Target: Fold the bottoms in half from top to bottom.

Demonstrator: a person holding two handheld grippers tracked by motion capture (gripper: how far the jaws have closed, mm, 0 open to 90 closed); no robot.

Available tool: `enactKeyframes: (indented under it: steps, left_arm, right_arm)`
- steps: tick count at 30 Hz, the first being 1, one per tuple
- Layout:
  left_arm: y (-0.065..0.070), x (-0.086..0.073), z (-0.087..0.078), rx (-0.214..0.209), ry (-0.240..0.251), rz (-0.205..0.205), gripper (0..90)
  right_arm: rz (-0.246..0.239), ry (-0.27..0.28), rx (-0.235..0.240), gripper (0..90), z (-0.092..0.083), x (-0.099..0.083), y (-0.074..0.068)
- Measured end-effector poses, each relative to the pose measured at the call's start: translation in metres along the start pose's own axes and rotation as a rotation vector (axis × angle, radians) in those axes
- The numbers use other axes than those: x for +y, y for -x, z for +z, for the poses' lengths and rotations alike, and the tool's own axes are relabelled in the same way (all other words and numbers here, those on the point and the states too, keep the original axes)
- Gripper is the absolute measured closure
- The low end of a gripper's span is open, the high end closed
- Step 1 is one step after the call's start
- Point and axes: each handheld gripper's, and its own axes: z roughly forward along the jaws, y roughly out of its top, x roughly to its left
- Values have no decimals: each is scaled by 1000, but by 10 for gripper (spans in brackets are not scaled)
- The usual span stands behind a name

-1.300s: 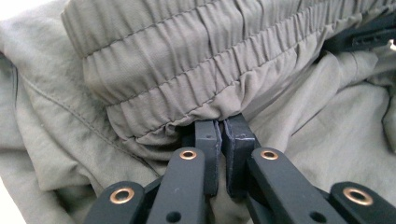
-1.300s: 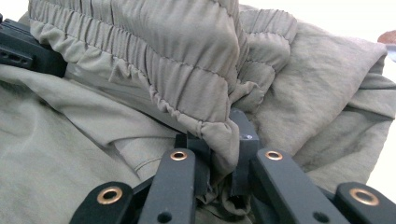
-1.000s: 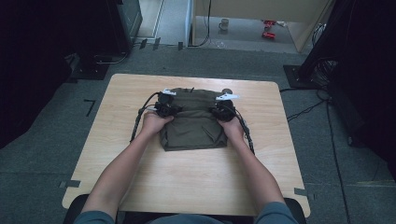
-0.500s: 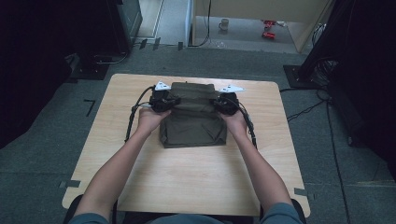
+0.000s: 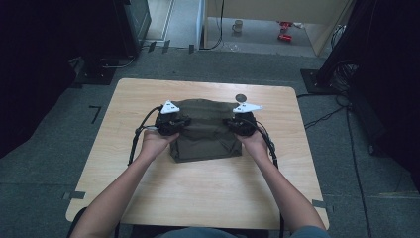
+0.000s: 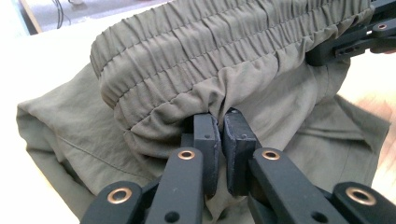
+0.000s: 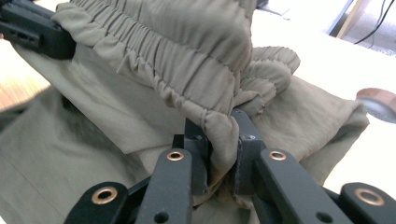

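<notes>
Hand-held grippers (image 6: 218,140) (image 7: 220,144) pinching ruched olive shorts (image 5: 205,130), elastic waistband (image 6: 219,51)

Olive shorts (image 6: 243,56): thin woven cloth, matt, soft; elastic waistband (image 7: 187,51) gathered in fine ridges, legs smoother with stitched seams
Left tool (image 6: 220,140): black matt plastic jaws, slightly scuffed pads, brass-coloured rivets with a dull shine
Right tool (image 7: 219,149): same matt black plastic, same brass-look rivets; pale grey flat plate (image 5: 246,107) on top
Worktop (image 5: 208,198): light wood-grain, smooth, faint sheen
Floor (image 5: 59,168): grey, matt, carpet-like, rough
</notes>
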Motion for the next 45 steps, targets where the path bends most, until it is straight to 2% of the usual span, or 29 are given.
enactKeyframes:
  steps: [3,6,9,10,13,16,19,21,22,25,27,29,32,36,37,39,40,45]
  left_arm:
    - [1,-6,1,-14,-25,-3,824]
    - [0,-11,1,-29,-48,-17,772]
    - [-2,-14,-1,-42,-47,-35,723]
    - [-3,-13,-3,-45,-51,-39,701]
    - [-6,-9,-10,-60,-40,-60,623]
    - [-10,-2,-19,-65,-10,-65,606]
    - [-21,4,-23,-33,-4,-68,678]
    - [-32,7,-22,-25,-15,-104,716]
    - [-37,7,-19,-14,-19,-108,749]
    - [-51,10,-11,-8,-41,-139,809]
    - [-59,9,-5,12,-30,-152,846]
    - [-66,10,2,18,-63,-166,874]
    - [-73,9,10,25,-54,-182,900]
    - [-77,8,22,12,-85,-202,900]
    - [-76,8,24,6,-85,-204,900]
    - [-72,8,27,7,-87,-190,900]
    - [-71,8,28,13,-88,-185,900]
    - [-76,5,32,14,-111,-208,900]
  right_arm:
    - [28,-41,14,757,2,-7,0]
    - [26,-39,37,688,4,-14,0]
    - [14,-48,67,546,3,-18,-1]
    - [14,-55,67,530,2,-18,-1]
    - [40,-61,103,485,-4,-16,3]
    - [78,-18,131,474,-14,-13,9]
    - [83,29,111,531,-24,-7,14]
    - [82,39,82,626,-28,-4,19]
    - [87,43,70,683,-28,-3,22]
    - [121,49,64,745,-26,1,31]
    - [112,48,34,792,-24,3,35]
    - [123,34,13,829,-19,5,41]
    - [128,13,9,848,-8,7,49]
    - [147,51,10,849,7,6,53]
    - [147,42,6,849,11,5,53]
    - [169,-31,28,840,21,6,54]
    - [167,-34,27,840,24,6,54]
    - [163,-48,17,822,35,9,55]
